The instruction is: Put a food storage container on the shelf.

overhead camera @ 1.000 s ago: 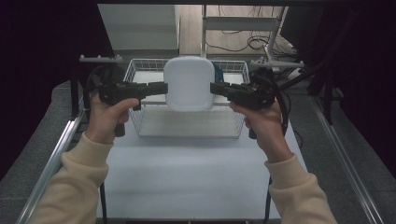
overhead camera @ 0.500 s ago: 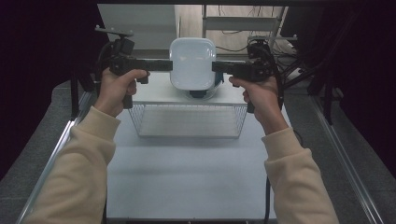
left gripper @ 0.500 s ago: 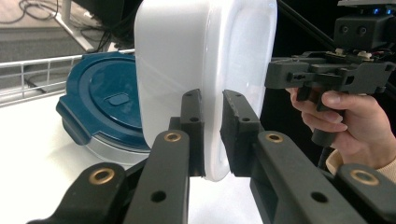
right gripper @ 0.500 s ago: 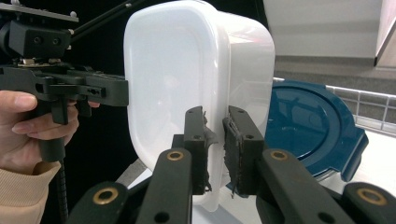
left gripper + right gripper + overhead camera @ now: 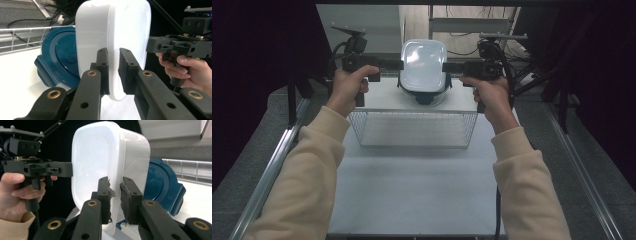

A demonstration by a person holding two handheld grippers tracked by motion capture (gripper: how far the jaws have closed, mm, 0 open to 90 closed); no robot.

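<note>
The white desk (image 5: 412, 185) stretches ahead of me, and on it stands a wire basket (image 5: 417, 129), now nearer to me than my hands, whereas a second ago my grippers were over it. My sleeves reach farther forward than before.

Between my two grippers I hold a white plastic container (image 5: 423, 65), lifted beyond the basket's far rim; it has travelled away from me and sits higher in the high view than half a second ago. It is turned so that its broad pale face looks up at the camera.

Below and behind it lies a dark blue lid (image 5: 58, 62) on the white surface, seen partly under the container in the high view; I cannot tell whether it touches the container.

My left gripper (image 5: 113, 58) is narrowed onto the container's rim, one jaw on each side of the wall. My right gripper (image 5: 115, 188) pinches the opposite rim the same way, jaws close together with the white edge between them. In each gripper view my other hand shows past the container, wrapped round its handle.
</note>
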